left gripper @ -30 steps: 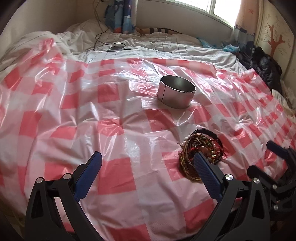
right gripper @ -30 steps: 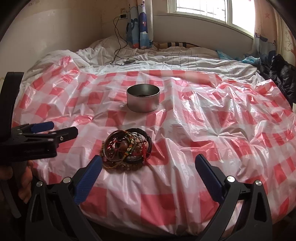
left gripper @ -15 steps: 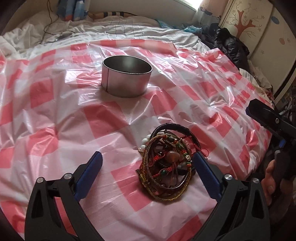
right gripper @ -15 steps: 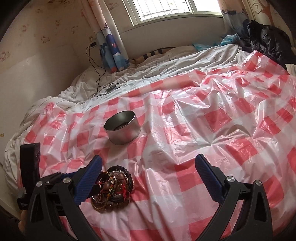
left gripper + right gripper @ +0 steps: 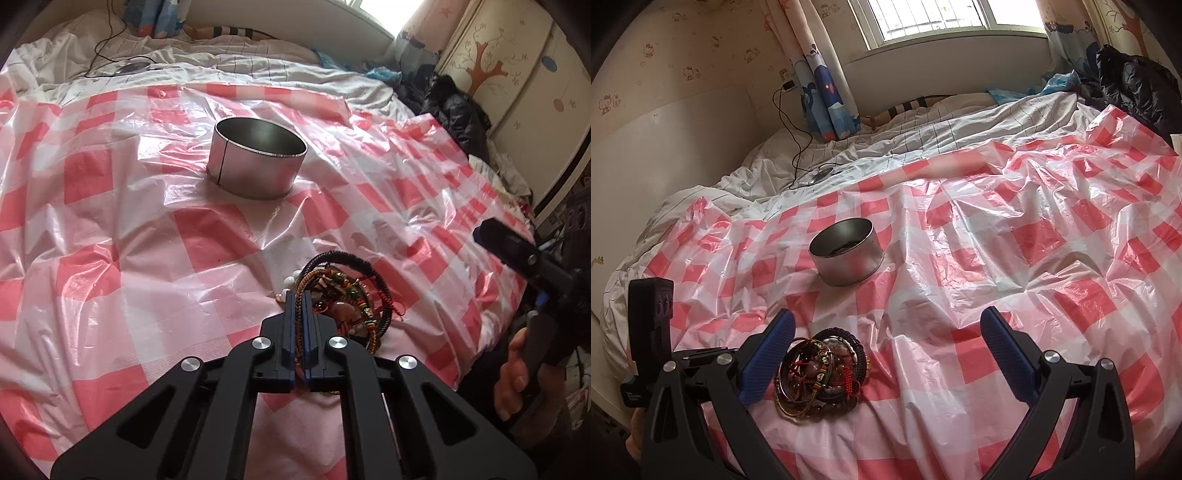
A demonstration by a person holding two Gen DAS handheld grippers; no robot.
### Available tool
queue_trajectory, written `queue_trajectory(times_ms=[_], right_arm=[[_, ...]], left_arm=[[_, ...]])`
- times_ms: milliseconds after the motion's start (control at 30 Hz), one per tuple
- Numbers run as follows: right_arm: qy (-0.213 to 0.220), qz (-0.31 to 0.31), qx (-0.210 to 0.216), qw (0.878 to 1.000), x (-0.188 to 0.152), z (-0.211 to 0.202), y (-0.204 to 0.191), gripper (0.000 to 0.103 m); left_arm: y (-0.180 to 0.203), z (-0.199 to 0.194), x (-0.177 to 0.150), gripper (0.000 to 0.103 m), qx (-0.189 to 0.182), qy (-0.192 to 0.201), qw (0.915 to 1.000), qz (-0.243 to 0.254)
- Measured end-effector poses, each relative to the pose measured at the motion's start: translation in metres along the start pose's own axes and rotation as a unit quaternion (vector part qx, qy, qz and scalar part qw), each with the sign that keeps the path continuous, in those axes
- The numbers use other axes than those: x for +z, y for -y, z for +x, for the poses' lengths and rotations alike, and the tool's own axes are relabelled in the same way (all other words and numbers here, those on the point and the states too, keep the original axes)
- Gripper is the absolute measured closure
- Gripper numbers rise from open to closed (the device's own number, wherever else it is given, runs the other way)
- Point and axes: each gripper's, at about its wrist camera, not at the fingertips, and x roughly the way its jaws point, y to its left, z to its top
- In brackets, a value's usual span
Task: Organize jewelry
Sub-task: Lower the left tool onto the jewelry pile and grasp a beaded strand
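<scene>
A pile of bracelets [image 5: 345,295] lies on the red-and-white checked plastic sheet [image 5: 147,258] near the bed's front edge; it also shows in the right wrist view [image 5: 822,373]. A round metal tin [image 5: 256,162] stands open farther back, also in the right wrist view [image 5: 846,251]. My left gripper [image 5: 298,299] is shut at the pile's left edge, with a braided bracelet strand between its pads. My right gripper [image 5: 886,358] is open and empty, its left finger [image 5: 768,354] beside the pile.
White bedding [image 5: 923,125] with a cable and a small disc [image 5: 820,175] lies behind the sheet. A dark jacket [image 5: 458,118] lies at the right. A wall and a window [image 5: 942,18] stand behind the bed.
My left gripper has closed from wide open onto the left edge of the bracelet pile. The right gripper has stayed open and shifted slightly nearer the pile.
</scene>
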Motion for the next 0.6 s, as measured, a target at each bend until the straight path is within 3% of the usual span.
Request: queue_trajectory(times_ms=[133,367,500,600], right_arm=[[0.001,-0.004,-0.001,1.0,-0.001,0.001,-0.003,0.007],[-0.001,-0.007,0.007,1.0,-0.002,0.002,-0.005,0.007],[-0.019,-0.025,0.054,0.998,-0.005,0.008,-0.016,0.007],[-0.065,-0.05,0.124,0.989,-0.012,0.021,-0.032,0.007]], left_arm=[[-0.002,0.0,0.001,0.1,-0.014,0.002,0.9999,-0.008],[-0.006,-0.032,0.007,0.101,-0.002,0.073,0.9973,-0.01],[-0.018,-0.049,0.013,0.101,0.021,0.105,0.994,-0.023],[-0.031,-0.054,0.016,0.101,0.041,0.108,0.9923,-0.043]])
